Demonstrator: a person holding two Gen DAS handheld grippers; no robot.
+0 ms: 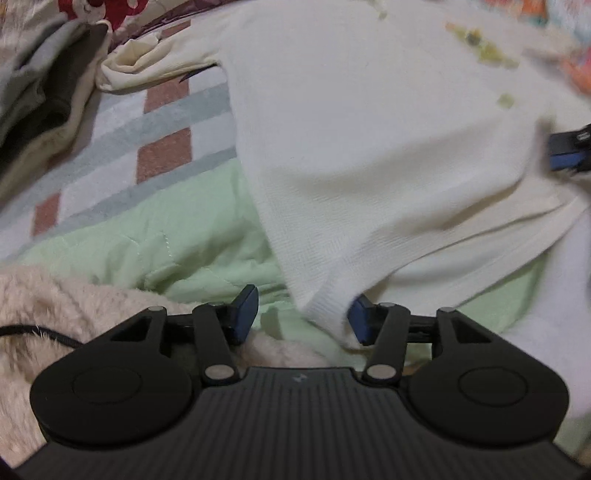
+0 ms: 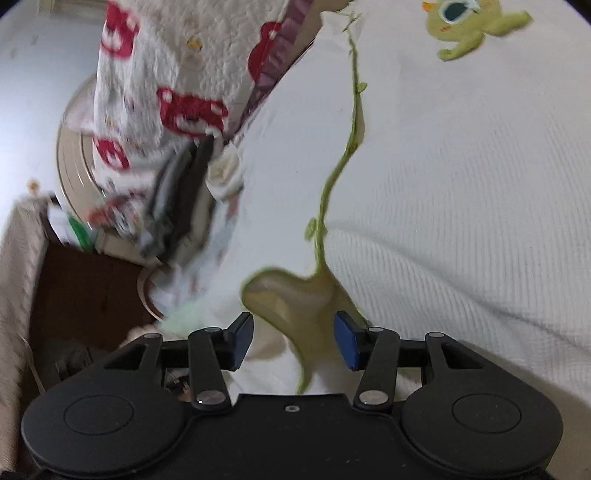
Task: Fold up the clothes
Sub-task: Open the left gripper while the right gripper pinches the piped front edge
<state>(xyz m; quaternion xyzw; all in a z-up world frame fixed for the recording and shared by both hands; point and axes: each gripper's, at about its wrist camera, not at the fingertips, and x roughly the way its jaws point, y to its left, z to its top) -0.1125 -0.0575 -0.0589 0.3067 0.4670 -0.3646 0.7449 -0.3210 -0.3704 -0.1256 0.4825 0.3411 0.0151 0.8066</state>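
Observation:
A cream knitted sweater (image 1: 369,147) lies spread on the bed, one sleeve (image 1: 147,62) reaching to the far left. My left gripper (image 1: 303,317) is open, with the sweater's lower corner hanging between its fingers against the right pad. The right gripper's blue fingertip (image 1: 569,151) shows at the sweater's right edge. In the right wrist view the sweater (image 2: 443,184) fills the frame, with a green stitched vine, a green heart patch (image 2: 291,299) and a green creature patch (image 2: 465,26). My right gripper (image 2: 293,339) is open around the heart patch.
A light green quilt (image 1: 147,251) and a checked sheet (image 1: 147,140) lie under the sweater. A fluffy beige blanket (image 1: 55,314) is at the near left. Dark folded clothes (image 1: 44,92) sit far left. A red-bear blanket (image 2: 177,74) and a brown box (image 2: 85,295) show left.

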